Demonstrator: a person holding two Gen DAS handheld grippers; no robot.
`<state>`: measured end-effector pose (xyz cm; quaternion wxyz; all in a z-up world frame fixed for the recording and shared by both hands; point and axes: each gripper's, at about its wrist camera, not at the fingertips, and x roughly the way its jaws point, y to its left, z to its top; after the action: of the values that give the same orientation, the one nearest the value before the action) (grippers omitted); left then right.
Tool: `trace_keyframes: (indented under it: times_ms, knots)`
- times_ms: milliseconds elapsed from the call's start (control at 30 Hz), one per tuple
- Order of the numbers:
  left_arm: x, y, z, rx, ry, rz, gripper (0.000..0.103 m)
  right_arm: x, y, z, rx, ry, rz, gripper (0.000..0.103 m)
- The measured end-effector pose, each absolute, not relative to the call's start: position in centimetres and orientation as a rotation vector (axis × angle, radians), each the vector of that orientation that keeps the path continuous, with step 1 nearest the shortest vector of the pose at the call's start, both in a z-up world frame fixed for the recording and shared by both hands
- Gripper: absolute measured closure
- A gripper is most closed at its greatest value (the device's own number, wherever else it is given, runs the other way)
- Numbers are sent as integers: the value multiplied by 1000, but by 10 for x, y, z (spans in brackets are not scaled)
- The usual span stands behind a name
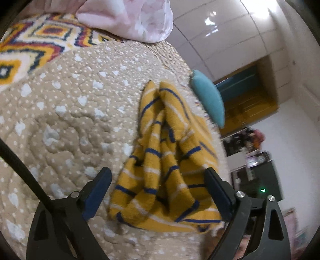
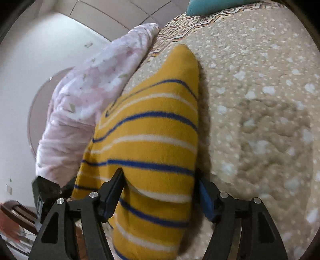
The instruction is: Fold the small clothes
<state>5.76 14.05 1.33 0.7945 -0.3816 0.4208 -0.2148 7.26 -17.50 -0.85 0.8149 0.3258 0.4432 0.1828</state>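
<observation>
A small yellow garment with blue and white stripes (image 1: 166, 160) lies crumpled on the beige quilted bedspread (image 1: 66, 120) near the bed's right edge. My left gripper (image 1: 158, 176) is open, its jaws wide on either side of the garment's near end. In the right wrist view the same striped garment (image 2: 152, 136) fills the middle, smooth and bulging. My right gripper (image 2: 160, 178) is open, its fingers on either side of the cloth; whether they touch it I cannot tell.
A pink floral blanket (image 1: 132, 18) is piled at the far side of the bed; it also shows in the right wrist view (image 2: 84, 104). A teal cushion (image 1: 210, 100) lies at the bed's edge. A patterned rug-like cover (image 1: 30, 46) lies at the far left.
</observation>
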Motion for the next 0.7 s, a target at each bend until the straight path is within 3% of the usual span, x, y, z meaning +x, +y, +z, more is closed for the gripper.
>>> trace_keyframes:
  times_ms: [100, 167, 233, 300, 367, 433, 600, 700]
  knots:
    - [62, 125, 16, -794, 931, -482, 16, 72, -178, -4, 712, 952, 409, 63]
    - [66, 104, 21, -754, 944, -518, 45, 68, -184, 7, 704, 927, 417, 67]
    - [70, 77, 26, -709, 953, -562, 60, 61, -188, 24, 653, 889, 406, 69]
    - [70, 55, 28, -669, 966, -592, 64, 50, -203, 36, 633, 858, 376, 69]
    - [69, 35, 25, -633, 994, -623, 74, 41, -223, 40, 625, 840, 336, 69]
    - [66, 20, 23, -585, 1024, -621, 74, 35, -237, 35, 586, 858, 279, 69]
    - [58, 21, 27, -497, 1008, -547, 71, 28, -230, 28, 456, 907, 195, 52]
    - [53, 45, 28, -526, 997, -492, 58, 20, -215, 62, 306, 828, 102, 52]
